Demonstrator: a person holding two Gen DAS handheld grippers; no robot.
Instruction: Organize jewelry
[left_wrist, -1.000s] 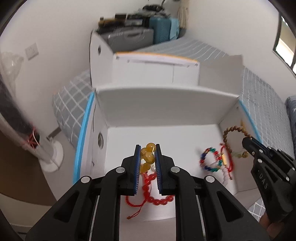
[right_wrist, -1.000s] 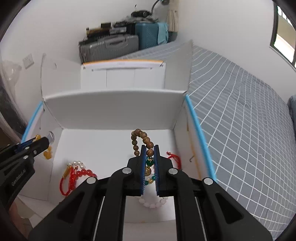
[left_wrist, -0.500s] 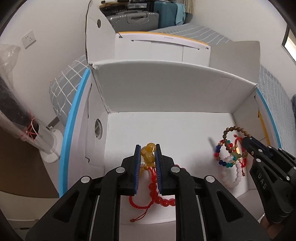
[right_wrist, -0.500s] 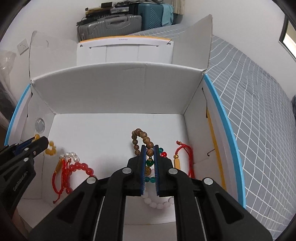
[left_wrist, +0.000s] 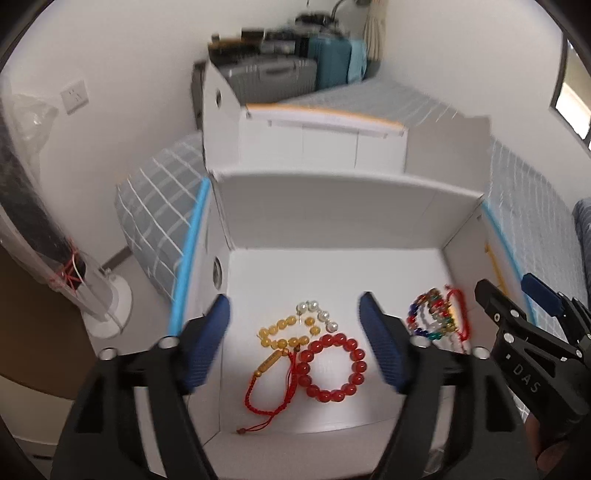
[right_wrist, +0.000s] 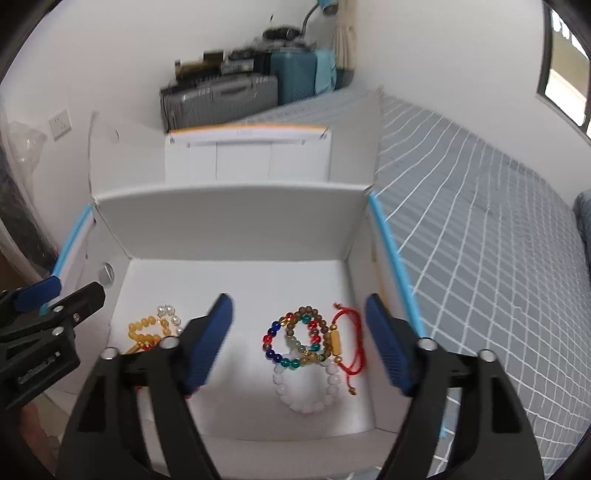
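Note:
An open white cardboard box (left_wrist: 332, 218) (right_wrist: 229, 214) holds two heaps of bracelets. On the left lie a yellow bead bracelet (left_wrist: 282, 332) (right_wrist: 142, 328), a pearl one (left_wrist: 317, 314), a large red bead one (left_wrist: 332, 365) and a red cord one (left_wrist: 269, 391). On the right lie a multicoloured bead bracelet (right_wrist: 291, 343) (left_wrist: 432, 321), a brown wooden bead one (right_wrist: 314, 321), a white bead one (right_wrist: 306, 387) and a red cord one (right_wrist: 347, 343). My left gripper (left_wrist: 295, 343) is open and empty above the left heap. My right gripper (right_wrist: 301, 343) is open and empty above the right heap.
The box stands on a grey checked bed (right_wrist: 480, 221), its flaps raised at the back. Suitcases (right_wrist: 221, 96) stand against the far wall. A white fan base (left_wrist: 107, 306) is on the floor to the left.
Both grippers have opened and let go: the yellow bracelet now lies on the left heap, the wooden bead bracelet on the right heap. Both grippers have pulled back a little.

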